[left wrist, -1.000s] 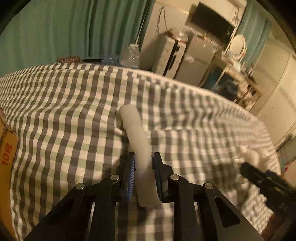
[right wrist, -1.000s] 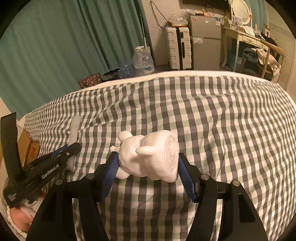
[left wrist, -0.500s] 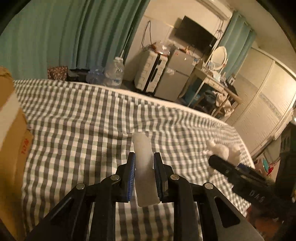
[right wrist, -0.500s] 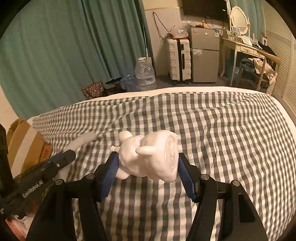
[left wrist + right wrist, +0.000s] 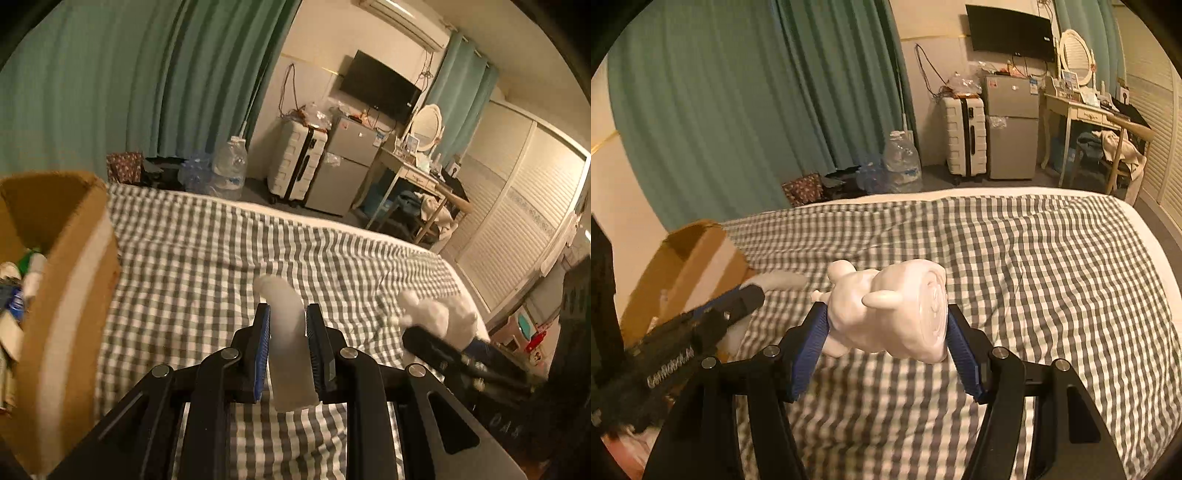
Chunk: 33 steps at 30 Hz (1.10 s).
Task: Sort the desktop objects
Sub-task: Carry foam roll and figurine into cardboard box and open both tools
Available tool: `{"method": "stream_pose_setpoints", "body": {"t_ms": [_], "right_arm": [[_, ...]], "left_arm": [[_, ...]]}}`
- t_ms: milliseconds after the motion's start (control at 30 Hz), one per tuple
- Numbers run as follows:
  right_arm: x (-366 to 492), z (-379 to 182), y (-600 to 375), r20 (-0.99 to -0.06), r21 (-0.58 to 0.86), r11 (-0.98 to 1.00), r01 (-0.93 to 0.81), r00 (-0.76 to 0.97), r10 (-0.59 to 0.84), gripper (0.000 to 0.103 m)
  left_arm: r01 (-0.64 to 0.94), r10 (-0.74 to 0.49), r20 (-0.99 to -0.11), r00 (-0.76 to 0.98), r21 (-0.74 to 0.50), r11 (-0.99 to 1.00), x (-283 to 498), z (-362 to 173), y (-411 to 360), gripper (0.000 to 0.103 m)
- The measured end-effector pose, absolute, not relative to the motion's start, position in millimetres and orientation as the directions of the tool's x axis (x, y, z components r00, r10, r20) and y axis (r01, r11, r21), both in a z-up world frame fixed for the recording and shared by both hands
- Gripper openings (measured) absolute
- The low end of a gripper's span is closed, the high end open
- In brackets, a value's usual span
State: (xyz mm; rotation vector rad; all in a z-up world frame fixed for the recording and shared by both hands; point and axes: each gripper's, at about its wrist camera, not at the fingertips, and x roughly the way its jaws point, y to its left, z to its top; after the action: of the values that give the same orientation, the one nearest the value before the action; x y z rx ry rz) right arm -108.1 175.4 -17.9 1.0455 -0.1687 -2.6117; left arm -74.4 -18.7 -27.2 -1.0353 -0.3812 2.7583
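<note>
Pads of the left tool are pressed narrowly on a white tube, beside the cardboard box. A white figurine is clamped widely by the right tool, further from that box, above the bed.

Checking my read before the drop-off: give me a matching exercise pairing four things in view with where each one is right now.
Things:
1. white tube
2. white animal figurine
3. cardboard box
4. checked cloth

Places:
A. spread beneath both grippers
B. clamped in the right gripper
C. open, at the left edge
D. clamped in the left gripper

Pairs: 1-D, 2-B, 3-C, 4-A
</note>
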Motion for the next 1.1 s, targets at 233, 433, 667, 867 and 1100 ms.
{"method": "stream_pose_setpoints", "body": {"t_ms": [233, 433, 667, 867, 1100], "right_arm": [[-67.6, 27.8, 139.6, -0.605, 0.207, -0.923, 0.326, -0.699, -0.382, 0.063], [-51.5, 66.0, 80.8, -0.568, 0.217, -0.881, 0.420, -0.680, -0.463, 0.063], [-67.2, 80.7, -16.5, -0.554, 0.315, -0.782, 0.538, -0.564, -0.612, 0.063], [-100.4, 43.3, -96.1, -0.654, 0.306, -0.778, 0.549, -0.473, -0.591, 0.063], [-127.0, 33.5, -115.6, -0.648, 0.318, -0.805, 0.501, -0.505, -0.570, 0.096]], "left_arm": [[-0.061, 0.196, -0.525, -0.828, -0.264, -0.963, -47.5, 54.1, -58.5, 0.020], [0.006, 0.104, -0.487, -0.867, -0.218, -0.976, -32.0, 97.4, -123.8, 0.020], [0.158, -0.049, -0.563, -0.825, -0.145, -0.977, -22.1, 69.1, -213.2, 0.020], [0.222, -0.093, -0.657, -0.748, -0.116, -0.968, -25.7, 8.9, -267.4, 0.020], [0.233, -0.150, -0.682, -0.716, -0.030, -0.972, -24.0, -19.5, -280.7, 0.087]]}}
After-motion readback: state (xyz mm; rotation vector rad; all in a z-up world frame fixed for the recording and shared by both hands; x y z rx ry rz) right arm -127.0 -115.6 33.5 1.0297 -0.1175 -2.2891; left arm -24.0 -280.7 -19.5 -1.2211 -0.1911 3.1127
